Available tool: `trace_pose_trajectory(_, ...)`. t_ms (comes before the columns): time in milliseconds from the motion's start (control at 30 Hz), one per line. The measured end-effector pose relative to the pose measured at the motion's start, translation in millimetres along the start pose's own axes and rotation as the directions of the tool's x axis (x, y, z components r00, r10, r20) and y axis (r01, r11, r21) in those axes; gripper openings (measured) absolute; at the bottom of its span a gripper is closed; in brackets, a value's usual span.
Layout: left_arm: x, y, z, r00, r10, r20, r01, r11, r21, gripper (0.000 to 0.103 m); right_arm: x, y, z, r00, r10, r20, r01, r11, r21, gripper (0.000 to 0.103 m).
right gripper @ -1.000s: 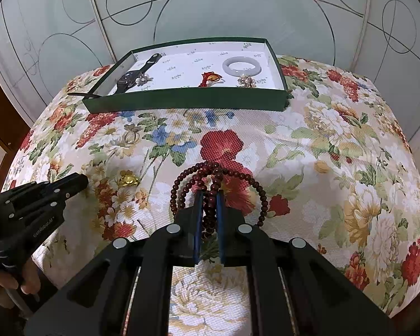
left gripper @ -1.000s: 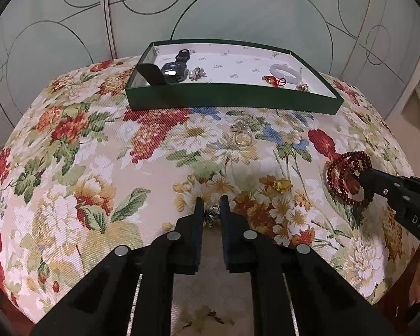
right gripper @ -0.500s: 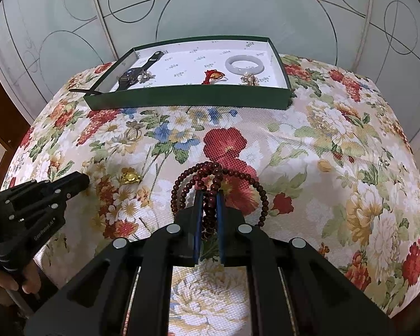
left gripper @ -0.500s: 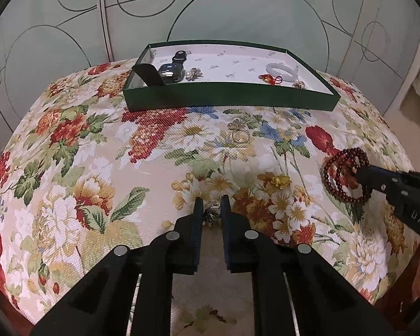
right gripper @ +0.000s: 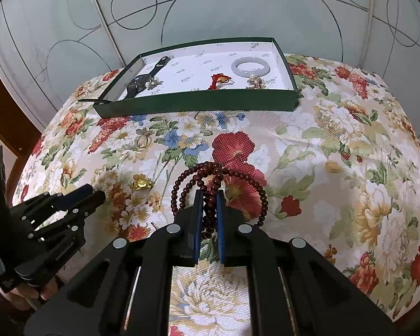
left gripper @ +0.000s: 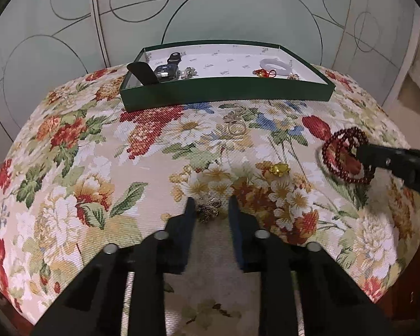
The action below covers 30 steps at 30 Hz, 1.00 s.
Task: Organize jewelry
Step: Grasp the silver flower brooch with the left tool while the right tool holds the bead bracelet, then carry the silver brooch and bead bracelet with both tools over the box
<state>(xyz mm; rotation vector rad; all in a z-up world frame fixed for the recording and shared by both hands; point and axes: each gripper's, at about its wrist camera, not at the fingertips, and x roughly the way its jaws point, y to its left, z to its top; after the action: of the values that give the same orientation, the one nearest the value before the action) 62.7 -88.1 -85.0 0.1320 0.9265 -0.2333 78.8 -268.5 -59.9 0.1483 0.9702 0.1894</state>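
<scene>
Since 1s ago I've spread L claw (left gripper: 210, 207) round brooch (left gripper: 208, 209); R claw (right gripper: 210, 204) clamps beads (right gripper: 218, 184); ring (left gripper: 236, 127), gold charm (left gripper: 278, 168) not in tray (left gripper: 226, 95) yet.

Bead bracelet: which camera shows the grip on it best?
The right wrist view: the bead bracelet sits centered, its strands pinched in the right gripper. The left wrist view shows it only at the right edge, fisheye-stretched and partly covered by that gripper.

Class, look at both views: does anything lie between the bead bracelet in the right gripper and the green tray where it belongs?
Nothing visible does. The right gripper is shut on the dark red bead bracelet; only bare floral cloth runs to the green tray. The ring and gold charm lie left of that path.
</scene>
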Motion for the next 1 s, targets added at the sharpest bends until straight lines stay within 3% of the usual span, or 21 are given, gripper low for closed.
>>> trace_pose_trajectory(267, -2, -2, 0, 1.000, 0.000, -0.007, 0.001, 1.000, 0.008, 0.016, 1, -5, 0, 1.000, 0.005, 0.003, -0.005, 1.000, 0.015, 0.009)
trace_pose_trajectory(333, -3, -3, 2, 1.000, -0.001, 0.000, 0.001, 1.000, 0.010, 0.011, 0, -5, 0, 1.000, 0.005, 0.003, -0.005, 1.000, 0.015, 0.009)
trace_pose_trajectory(1000, -16, 15, 22, 0.999, -0.005, 0.047, 0.007, 0.999, -0.036, 0.011, -9, 1, 8, 1.000, -0.003, 0.028, 0.003, 1.000, -0.001, 0.009)
